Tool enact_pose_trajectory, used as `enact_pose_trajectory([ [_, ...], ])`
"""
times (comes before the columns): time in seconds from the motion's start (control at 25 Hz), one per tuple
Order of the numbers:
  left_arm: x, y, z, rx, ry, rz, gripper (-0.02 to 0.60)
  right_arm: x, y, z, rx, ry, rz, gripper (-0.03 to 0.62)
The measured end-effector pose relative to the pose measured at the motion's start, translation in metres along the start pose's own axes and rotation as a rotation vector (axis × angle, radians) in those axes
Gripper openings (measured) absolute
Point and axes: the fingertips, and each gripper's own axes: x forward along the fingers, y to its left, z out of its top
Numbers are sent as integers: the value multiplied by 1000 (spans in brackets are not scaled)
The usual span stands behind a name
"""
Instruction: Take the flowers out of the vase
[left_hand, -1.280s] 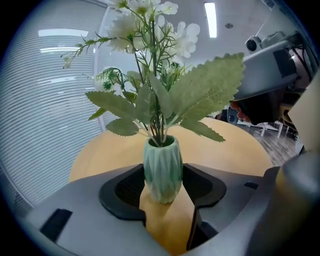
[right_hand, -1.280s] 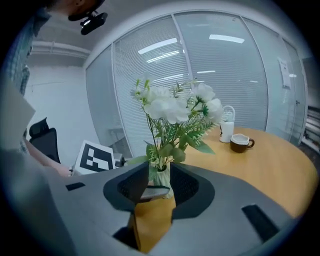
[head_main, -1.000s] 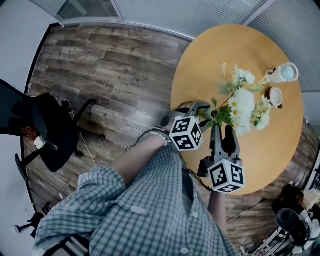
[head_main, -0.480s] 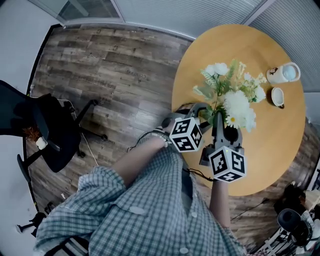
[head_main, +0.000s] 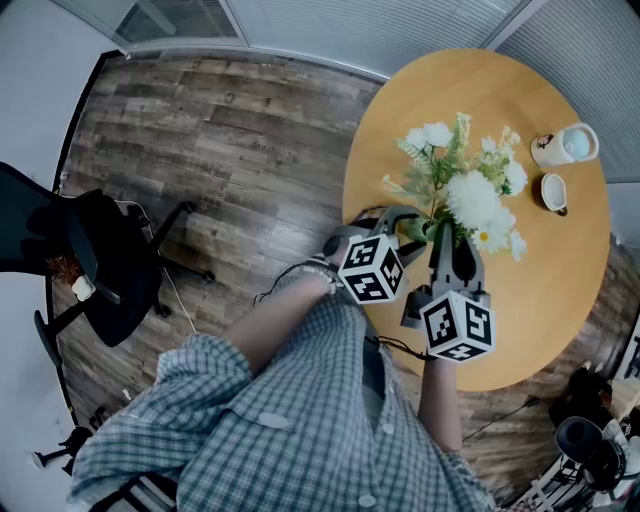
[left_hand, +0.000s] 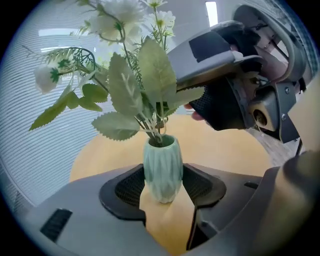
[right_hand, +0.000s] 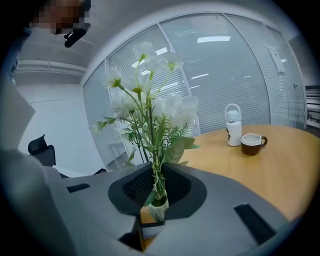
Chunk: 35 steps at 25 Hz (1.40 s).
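Two tools, one vase (left_hand: 162, 169)
Left tool (left_hand: 163, 186) grips the vase; right tool (right_hand: 157, 194) has just been closing on flower stems (right_hand: 156, 172) above it.

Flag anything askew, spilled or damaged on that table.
Nothing stands out. The vase stands upright on the table, flowers intact, and the mug and bottle beyond are upright with nothing spilled.

Left gripper (left_hand: 163, 184), angled downward, jaws clamped on the vase (left_hand: 163, 167). Right gripper (right_hand: 156, 192), close beside it, jaws just closing, now pinching the flower stems (right_hand: 158, 172). Left forearm (head_main: 283, 318) and right forearm (head_main: 440, 400) extended forward.
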Motion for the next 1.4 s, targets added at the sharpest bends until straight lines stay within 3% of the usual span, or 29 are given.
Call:
enact_pose_trajectory([
  [0.88, 6, 1, 2, -4, 9, 0, 244, -46, -4, 98, 14, -218, 11, 41],
  [1.12, 7, 0, 1, 1, 10, -3, 244, -71, -19, 110, 19, -255, -41, 41],
  [1.4, 5, 0, 3, 7, 6, -12, 244, -82, -48, 89, 50, -184, -148, 40],
])
